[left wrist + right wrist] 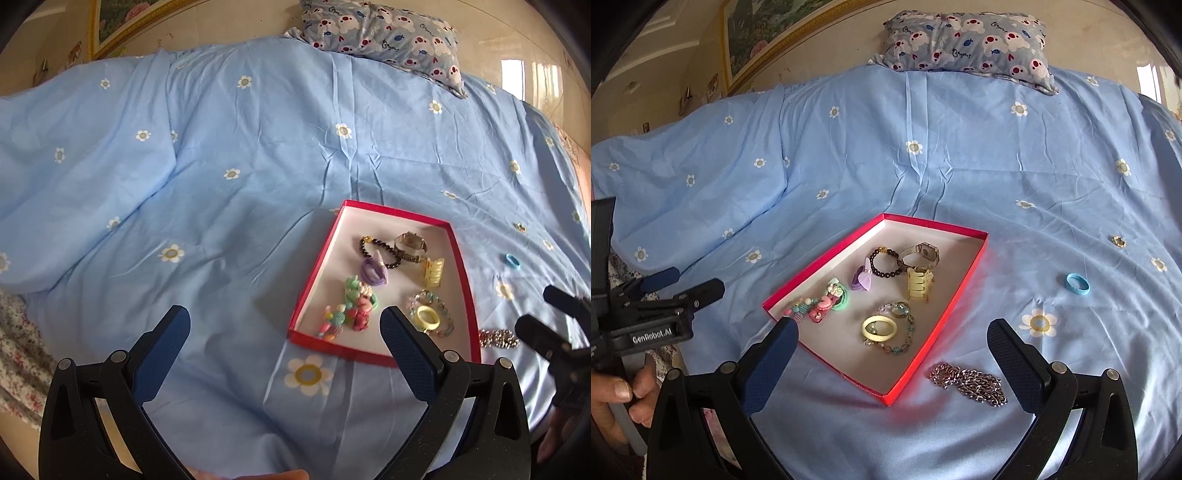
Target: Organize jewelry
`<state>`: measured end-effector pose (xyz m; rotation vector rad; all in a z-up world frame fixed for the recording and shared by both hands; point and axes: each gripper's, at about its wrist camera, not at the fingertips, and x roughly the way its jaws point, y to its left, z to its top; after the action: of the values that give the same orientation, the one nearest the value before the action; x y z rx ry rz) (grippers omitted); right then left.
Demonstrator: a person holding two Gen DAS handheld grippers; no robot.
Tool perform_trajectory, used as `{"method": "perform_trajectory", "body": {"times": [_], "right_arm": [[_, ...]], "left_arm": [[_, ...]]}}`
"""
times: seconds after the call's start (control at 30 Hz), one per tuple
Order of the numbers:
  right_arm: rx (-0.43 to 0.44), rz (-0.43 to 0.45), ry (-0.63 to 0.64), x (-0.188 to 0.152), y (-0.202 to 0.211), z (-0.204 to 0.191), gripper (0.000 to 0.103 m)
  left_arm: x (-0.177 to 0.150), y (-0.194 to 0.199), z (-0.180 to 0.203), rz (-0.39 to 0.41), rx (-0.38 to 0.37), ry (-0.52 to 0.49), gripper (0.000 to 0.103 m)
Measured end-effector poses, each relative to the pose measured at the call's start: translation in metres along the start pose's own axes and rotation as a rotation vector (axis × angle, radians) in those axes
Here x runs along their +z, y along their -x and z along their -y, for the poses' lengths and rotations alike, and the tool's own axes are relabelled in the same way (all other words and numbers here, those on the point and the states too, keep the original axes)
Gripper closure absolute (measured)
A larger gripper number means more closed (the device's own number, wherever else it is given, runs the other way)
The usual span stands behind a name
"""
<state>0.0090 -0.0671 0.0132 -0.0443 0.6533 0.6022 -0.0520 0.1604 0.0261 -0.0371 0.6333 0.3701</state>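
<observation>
Left wrist view: the left gripper [284,328] is spread wide, holding nothing, above a blue flowered bedsheet [240,147]; one red tray [463,266] lies just ahead to its right, with one watch [409,240] and one dark bead bracelet [380,251] among the pieces inside.

Right wrist view: the right gripper [892,343] is wide, empty; one silver chain [967,382] lies between its fingers; one blue ring [1077,283] and one gold ring [1118,241] lie further ahead right; the other tool reads "GenRobot.AI".

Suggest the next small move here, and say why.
Probably lower the open right gripper onto the silver chain. It lies on the sheet just outside the red tray, nearest that gripper, while the blue ring and the small gold ring lie farther off.
</observation>
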Motion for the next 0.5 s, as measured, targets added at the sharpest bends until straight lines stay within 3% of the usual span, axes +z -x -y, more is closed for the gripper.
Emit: {"method": "perform_trajectory", "body": {"times": [0.5], "right_arm": [[-0.023,-0.016,-0.011,0.007,-0.020,0.011,0.000]], "left_arm": [[0.005,-0.033,0.030,-0.030,-0.063,-0.066,0.000]]}}
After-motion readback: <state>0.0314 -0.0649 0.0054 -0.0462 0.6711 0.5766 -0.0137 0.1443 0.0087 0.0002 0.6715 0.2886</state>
